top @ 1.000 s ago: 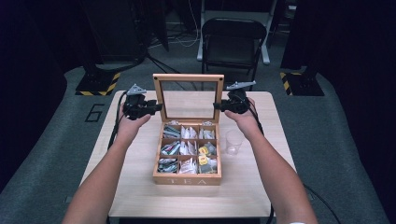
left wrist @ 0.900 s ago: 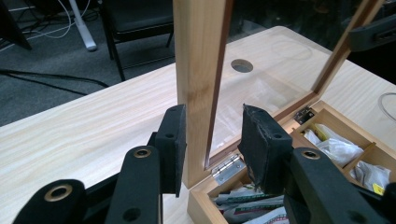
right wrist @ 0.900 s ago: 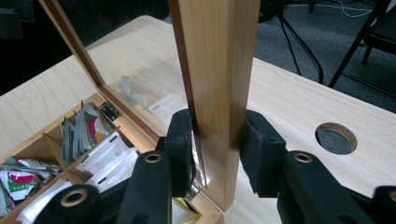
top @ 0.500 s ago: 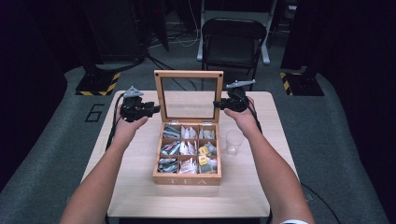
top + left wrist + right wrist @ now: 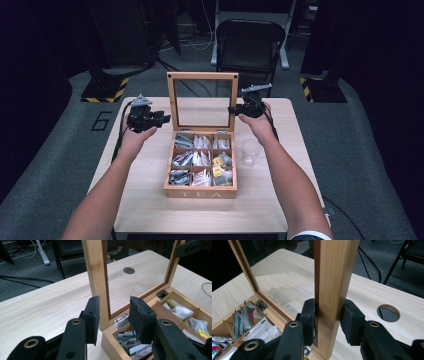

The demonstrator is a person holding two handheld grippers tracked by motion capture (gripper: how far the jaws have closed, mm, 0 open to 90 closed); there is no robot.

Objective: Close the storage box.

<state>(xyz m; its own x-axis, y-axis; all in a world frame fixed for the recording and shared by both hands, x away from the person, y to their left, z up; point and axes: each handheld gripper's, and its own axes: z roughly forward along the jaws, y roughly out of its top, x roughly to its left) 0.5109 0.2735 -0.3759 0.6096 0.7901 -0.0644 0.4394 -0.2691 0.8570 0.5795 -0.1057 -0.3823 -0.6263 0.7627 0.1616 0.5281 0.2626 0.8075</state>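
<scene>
Wooden tea box (image 5: 201, 175), one, centred on the pale wood surface (image 5: 150, 200), marked "TEA" on its front wall. Lid (image 5: 202, 100), one, glazed in a wood frame, now upright on its hinges; a second ago it leaned further toward the box and has since swung up. Left tongs (image 5: 165, 118) have drawn away leftward from the lid frame since the earlier frames.

Compartments: nine, in three rows of three, holding sachets (image 5: 200, 160), mostly white, some yellow; count of sachets not legible.

Tongs: two. Right tongs (image 5: 231, 109) are clamped on the lid's right upright, one pad on each face of the wood in the right gripper view (image 5: 329, 322). Left tongs stand apart, holding nothing, just left of the lid's left upright; in the left gripper view (image 5: 113, 320) the gap frames a hinge (image 5: 121, 319) and the box's rear corner.

Clear plastic cup (image 5: 249, 151), one, upright just right of the box, near the right forearm.

Surroundings: folding chair (image 5: 248, 42), one, beyond the far edge; round cable hole (image 5: 388, 312) in the surface; black-and-yellow hazard-striped bases (image 5: 104, 90), two, on the grey floor.
</scene>
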